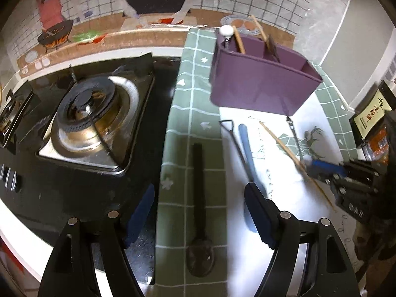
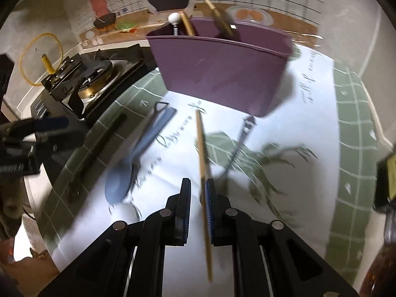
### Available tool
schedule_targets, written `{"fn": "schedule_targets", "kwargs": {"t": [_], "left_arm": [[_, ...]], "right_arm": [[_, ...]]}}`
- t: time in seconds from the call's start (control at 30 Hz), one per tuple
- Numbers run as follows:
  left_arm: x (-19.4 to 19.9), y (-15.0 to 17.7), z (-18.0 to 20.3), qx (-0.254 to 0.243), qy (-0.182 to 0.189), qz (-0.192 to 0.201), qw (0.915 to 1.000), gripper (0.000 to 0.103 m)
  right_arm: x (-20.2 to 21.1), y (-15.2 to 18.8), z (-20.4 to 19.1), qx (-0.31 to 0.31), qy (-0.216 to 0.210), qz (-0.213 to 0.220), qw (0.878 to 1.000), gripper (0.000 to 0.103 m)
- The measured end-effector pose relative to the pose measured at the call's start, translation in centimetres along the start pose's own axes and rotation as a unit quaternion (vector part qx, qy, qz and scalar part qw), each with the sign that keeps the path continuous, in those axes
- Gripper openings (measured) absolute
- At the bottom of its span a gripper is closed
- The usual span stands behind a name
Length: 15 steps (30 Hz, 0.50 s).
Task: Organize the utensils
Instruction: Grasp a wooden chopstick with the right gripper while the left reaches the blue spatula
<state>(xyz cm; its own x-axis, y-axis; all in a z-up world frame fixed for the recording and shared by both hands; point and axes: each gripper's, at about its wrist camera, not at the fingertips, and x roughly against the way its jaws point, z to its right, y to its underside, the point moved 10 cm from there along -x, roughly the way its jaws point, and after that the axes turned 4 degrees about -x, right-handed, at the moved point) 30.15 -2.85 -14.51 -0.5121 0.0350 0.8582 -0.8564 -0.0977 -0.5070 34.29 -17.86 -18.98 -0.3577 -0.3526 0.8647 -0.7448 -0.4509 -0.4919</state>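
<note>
A purple utensil holder (image 1: 259, 79) (image 2: 220, 66) stands at the back of the cloth with chopsticks and a white-knobbed utensil in it. On the cloth lie a black spoon (image 1: 199, 212), a blue-grey spoon (image 1: 247, 153) (image 2: 138, 153), a thin black metal utensil (image 1: 235, 143), a wooden chopstick (image 1: 294, 160) (image 2: 203, 173) and a metal spoon (image 2: 235, 153). My left gripper (image 1: 198, 212) is open above the black spoon. My right gripper (image 2: 198, 193) is nearly shut around the chopstick, which lies between its fingers; it also shows in the left wrist view (image 1: 329, 168).
A gas stove (image 1: 94, 123) (image 2: 91, 79) sits left of the green checked cloth (image 1: 188, 99). A glass lid (image 2: 40, 59) leans against the far left wall. A dark box with a yellow label (image 1: 371, 116) and jars stand at the right edge.
</note>
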Motion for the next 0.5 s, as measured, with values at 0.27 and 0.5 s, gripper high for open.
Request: {"fn": "schedule_targets", "kwargs": {"t": [0.27,0.5], "left_arm": [[1.1,0.7,-0.2,-0.007,-0.009,0.005,0.9999,0.076],[1.2,0.8,2.1,-0.042,0.004,0.003,0.9991,0.076]], "right_arm": [[-3.7,-1.0,0.1,-0.003,0.015,-0.024,1.0,0.011],[-1.0,0.2,1.2,-0.046,0.009,-0.005,0.999,0.006]]}}
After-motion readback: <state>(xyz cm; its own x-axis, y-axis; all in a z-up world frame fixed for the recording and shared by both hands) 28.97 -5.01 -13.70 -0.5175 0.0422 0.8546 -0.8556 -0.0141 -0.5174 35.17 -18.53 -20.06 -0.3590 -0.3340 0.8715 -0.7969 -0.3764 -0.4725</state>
